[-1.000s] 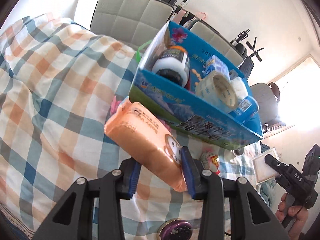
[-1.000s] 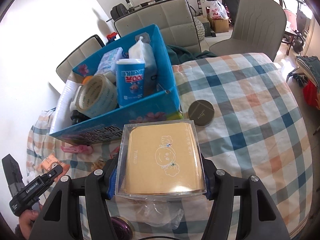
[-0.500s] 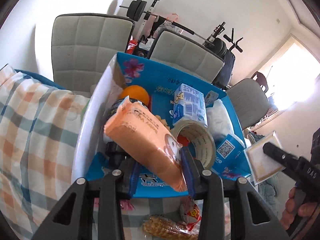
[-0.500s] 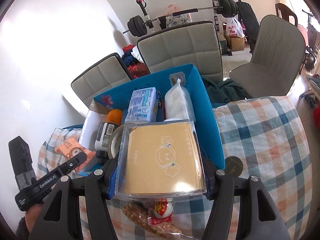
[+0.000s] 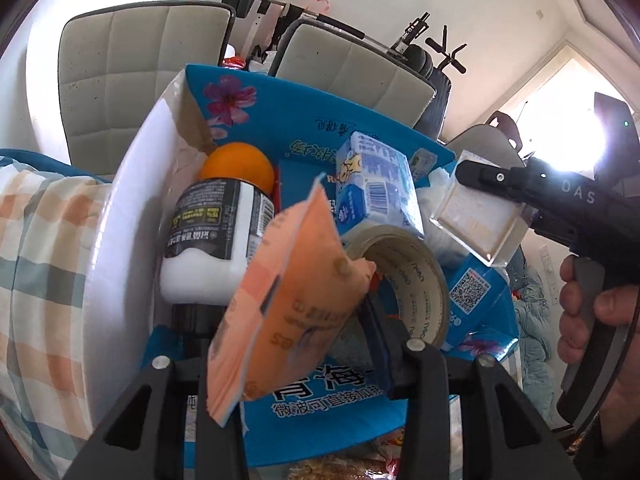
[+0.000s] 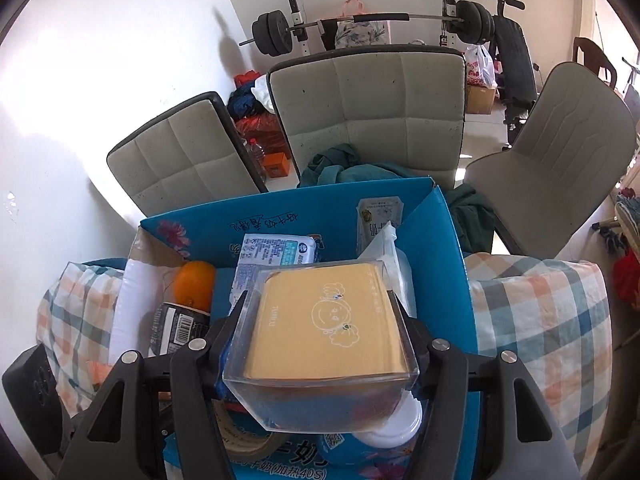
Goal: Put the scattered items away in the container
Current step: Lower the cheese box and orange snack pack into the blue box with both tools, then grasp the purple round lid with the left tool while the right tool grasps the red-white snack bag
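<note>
My left gripper (image 5: 296, 344) is shut on an orange tissue pack (image 5: 288, 292), tilted over the near wall of the blue cardboard box (image 5: 320, 136). My right gripper (image 6: 320, 344) is shut on a clear case with a yellow card (image 6: 324, 320), held over the box (image 6: 440, 264); the case also shows in the left wrist view (image 5: 480, 220). Inside the box lie an orange (image 5: 236, 164), a white bottle with a dark label (image 5: 216, 236), a tape roll (image 5: 404, 272), a blue-white pack (image 5: 376, 184) and other items.
The box stands on a checked tablecloth (image 6: 544, 320). Padded chairs (image 6: 368, 104) stand close behind the table, with a weight bench beyond. Snack packets (image 5: 344, 468) lie on the cloth in front of the box.
Both grippers have moved forward and up over the box with their loads. The tissue pack has tilted over in the left gripper.
</note>
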The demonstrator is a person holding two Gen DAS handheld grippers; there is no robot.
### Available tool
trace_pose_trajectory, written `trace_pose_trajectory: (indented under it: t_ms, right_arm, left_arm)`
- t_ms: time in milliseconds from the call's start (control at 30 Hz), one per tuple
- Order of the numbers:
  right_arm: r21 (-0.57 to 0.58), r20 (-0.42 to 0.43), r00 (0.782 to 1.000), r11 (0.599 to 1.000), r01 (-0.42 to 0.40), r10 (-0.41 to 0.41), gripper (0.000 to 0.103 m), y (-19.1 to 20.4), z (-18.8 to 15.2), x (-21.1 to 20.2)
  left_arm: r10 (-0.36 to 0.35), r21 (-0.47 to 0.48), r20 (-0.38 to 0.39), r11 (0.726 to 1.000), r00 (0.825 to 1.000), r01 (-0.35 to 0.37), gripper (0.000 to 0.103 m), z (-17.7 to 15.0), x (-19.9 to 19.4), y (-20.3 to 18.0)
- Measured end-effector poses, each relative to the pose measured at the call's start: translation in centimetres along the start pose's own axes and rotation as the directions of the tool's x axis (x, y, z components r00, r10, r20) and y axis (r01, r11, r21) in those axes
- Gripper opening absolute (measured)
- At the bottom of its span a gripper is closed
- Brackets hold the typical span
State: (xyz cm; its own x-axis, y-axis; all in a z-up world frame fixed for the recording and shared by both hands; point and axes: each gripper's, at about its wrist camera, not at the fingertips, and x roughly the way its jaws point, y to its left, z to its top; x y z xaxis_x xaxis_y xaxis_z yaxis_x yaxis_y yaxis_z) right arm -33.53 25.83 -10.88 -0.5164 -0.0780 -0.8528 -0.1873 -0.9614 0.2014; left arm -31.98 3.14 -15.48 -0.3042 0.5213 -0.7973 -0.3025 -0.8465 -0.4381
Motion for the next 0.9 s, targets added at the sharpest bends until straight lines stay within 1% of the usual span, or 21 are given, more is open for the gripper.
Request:
trace_pose_trajectory:
  t_ms: [33,100,167,200,300,367,433,567,667,767,900]
  right_arm:
    - [-0.022,0.001,1.000,1.000,0.008,-0.008,0.064,0.3,0.0,0.2]
    - [-0.059,0.001,1.000,0.998,0.026,-0.026,0.064,0.9,0.1,0.5]
    - [-0.085,-0.023,1.000,0.996,0.013,-0.015,0.066,1.2,0.1,0.9]
    - [-0.089,-0.031,0.999,0.996,0.011,-0.014,0.066,1.4,0.0,1.1]
    - [-0.104,-0.038,0.999,0.994,0.014,-0.018,0.069,1.6,-0.3,1.2]
    - [-0.097,-0.043,0.999,0.995,0.011,-0.016,0.072,1.4,-0.5,1.1]
    - [-0.085,-0.035,0.999,0.996,0.001,-0.004,0.072,1.1,-0.7,0.6]
    - [-0.064,-0.005,1.000,0.998,-0.019,0.019,0.074,0.3,-1.3,-1.4]
    - [-0.041,0.028,0.998,0.998,-0.050,0.052,0.075,-0.6,-2.2,-3.5]
    - [-0.022,0.055,0.996,0.998,-0.062,0.064,0.077,-1.6,-3.7,-5.5]
    - [-0.012,0.079,0.995,0.998,-0.058,0.059,0.077,-3.1,-6.2,-8.1]
  left_arm:
    - [0.000,-0.004,-0.003,1.000,1.000,0.000,0.041,-0.1,-0.1,0.1]
    - [0.011,-0.020,-0.004,1.000,1.000,-0.011,0.048,-0.4,-0.4,0.2]
    - [0.011,-0.046,0.001,0.999,1.000,-0.011,0.071,-0.8,-0.9,0.4]
    - [0.011,-0.063,0.008,0.998,1.000,-0.010,0.074,-1.0,-1.2,0.6]
    - [0.005,-0.091,0.033,0.996,0.999,-0.002,0.076,-1.4,-2.5,0.8]
    - [0.011,-0.096,0.054,0.995,0.998,-0.006,0.078,-1.6,-3.7,0.7]
    - [0.007,-0.106,0.079,0.994,0.997,0.001,0.081,-1.9,-5.0,0.5]
    - [0.029,-0.105,0.121,0.994,0.992,-0.016,0.083,-3.3,-7.6,-0.1]
    - [0.051,-0.100,0.130,0.994,0.990,-0.038,0.085,-5.2,-9.0,-0.6]
    - [0.063,-0.071,0.093,0.996,0.994,-0.056,0.086,-8.1,-9.1,-1.5]
    - [0.080,-0.026,-0.015,0.996,0.997,-0.081,0.086,-13.6,-7.8,-2.8]
